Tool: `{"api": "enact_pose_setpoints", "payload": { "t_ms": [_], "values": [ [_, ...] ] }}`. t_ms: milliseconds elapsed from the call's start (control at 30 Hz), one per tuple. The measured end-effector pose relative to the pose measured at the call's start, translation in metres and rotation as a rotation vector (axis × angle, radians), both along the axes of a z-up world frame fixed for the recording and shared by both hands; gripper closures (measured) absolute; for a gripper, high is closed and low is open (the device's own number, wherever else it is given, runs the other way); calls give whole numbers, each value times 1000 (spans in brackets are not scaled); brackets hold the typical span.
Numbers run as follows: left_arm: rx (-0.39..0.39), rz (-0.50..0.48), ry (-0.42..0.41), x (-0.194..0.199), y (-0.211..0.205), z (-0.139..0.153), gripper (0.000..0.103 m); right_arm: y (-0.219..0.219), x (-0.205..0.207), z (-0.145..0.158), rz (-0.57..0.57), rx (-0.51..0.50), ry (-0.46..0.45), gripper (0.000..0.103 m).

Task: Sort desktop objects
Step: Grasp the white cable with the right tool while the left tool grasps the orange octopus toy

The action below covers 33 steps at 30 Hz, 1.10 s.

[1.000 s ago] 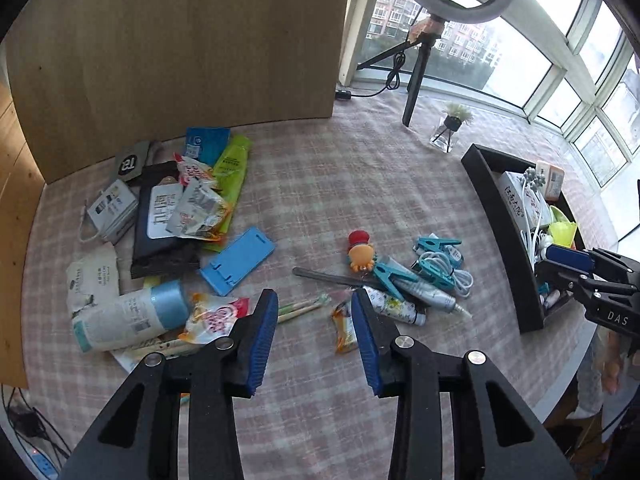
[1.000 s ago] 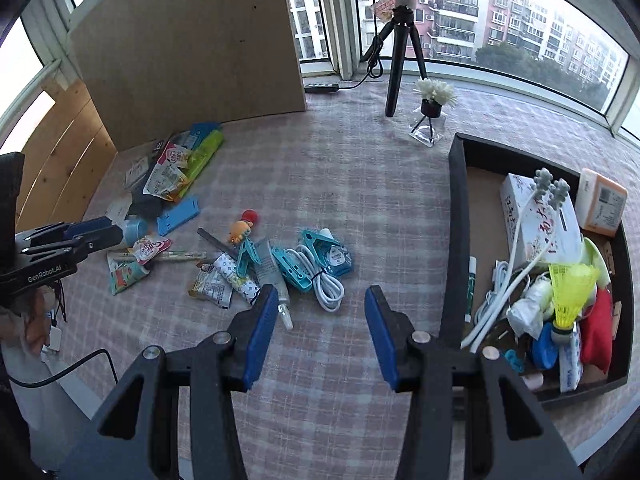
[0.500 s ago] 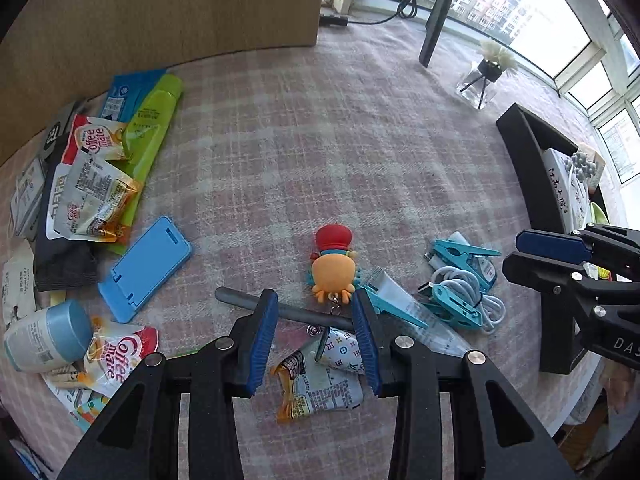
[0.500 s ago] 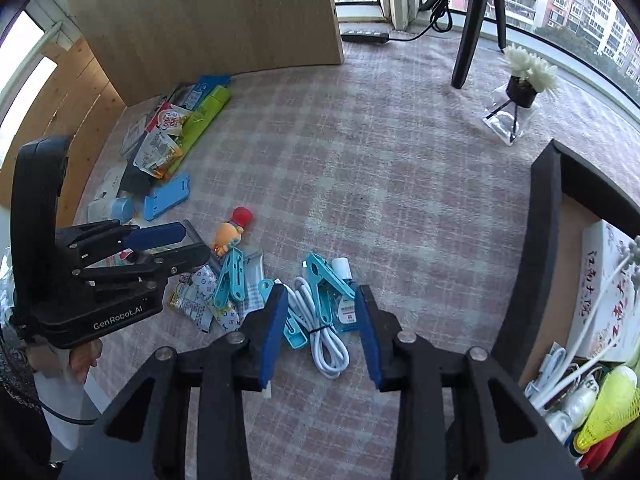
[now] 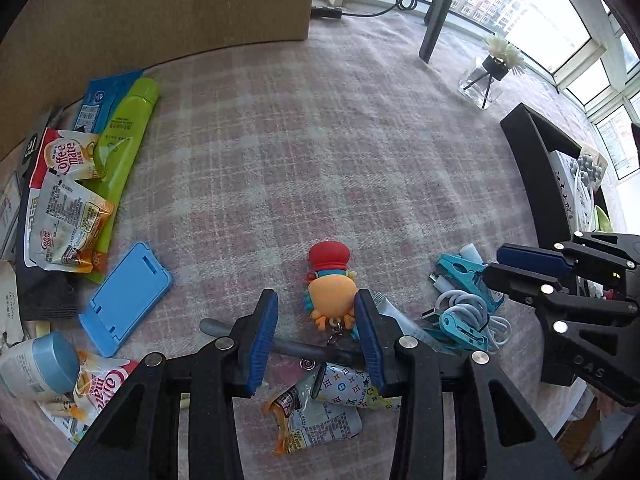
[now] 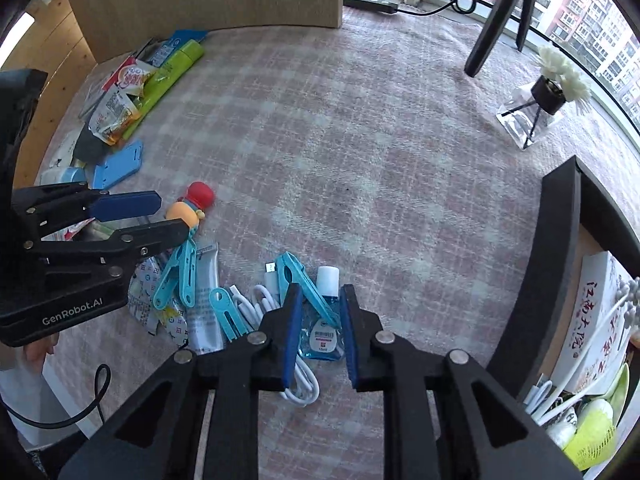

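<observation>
An orange toy figure with a red cap (image 5: 331,285) lies on the checked tablecloth. My left gripper (image 5: 316,316) is open, its blue pads on either side of the toy's lower body; it also shows in the right wrist view (image 6: 160,216). My right gripper (image 6: 319,322) is open around a small clear blue bottle with a white cap (image 6: 323,320), beside teal clothes pegs (image 6: 298,280) and a coiled white cable (image 6: 280,312). In the left wrist view my right gripper (image 5: 496,262) hangs over that pile.
A black tray (image 6: 560,248) with several sorted items stands at the right. Snack packets (image 5: 64,208), a green tube (image 5: 120,152) and a blue phone stand (image 5: 124,300) lie at the left. A grey pen (image 5: 296,346) and sachets (image 5: 316,416) lie under my left gripper. A vase (image 6: 544,104) and tripod stand at the back.
Both grippers have moved down and forward to the pile. The left now brackets the orange toy; the right has narrowed around the small blue bottle.
</observation>
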<state>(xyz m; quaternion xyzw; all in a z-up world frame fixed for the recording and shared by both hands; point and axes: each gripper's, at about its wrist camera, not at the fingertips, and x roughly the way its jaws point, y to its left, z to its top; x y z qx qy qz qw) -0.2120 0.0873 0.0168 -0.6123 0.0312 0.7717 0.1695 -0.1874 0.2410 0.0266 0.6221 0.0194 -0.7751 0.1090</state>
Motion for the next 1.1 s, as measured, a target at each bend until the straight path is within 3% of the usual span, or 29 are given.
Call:
{"api": "enact_pose_setpoints", "payload": {
  "t_ms": [100,333,633,767,933,1100],
  "values": [
    [-35,6,26,-6,1,-1,65,14,11,8,-47,-64,12,84],
    [4,29,9,-6,-1,3,68,19,12,-1,-78,-95,-30,84],
    [13,23,30,-6,4,12,68,7,42,8,5,-176,-75,84],
    [23,33,26,-9,-6,13,68,-13,34,-9,31,-120,-97,84],
    [25,50,34,-13,-10,16,68,-6,7,-10,-44,-173,-58,84],
    [40,69,41,-17,-17,22,68,16,-18,-8,-174,-366,-43,84]
  ]
}}
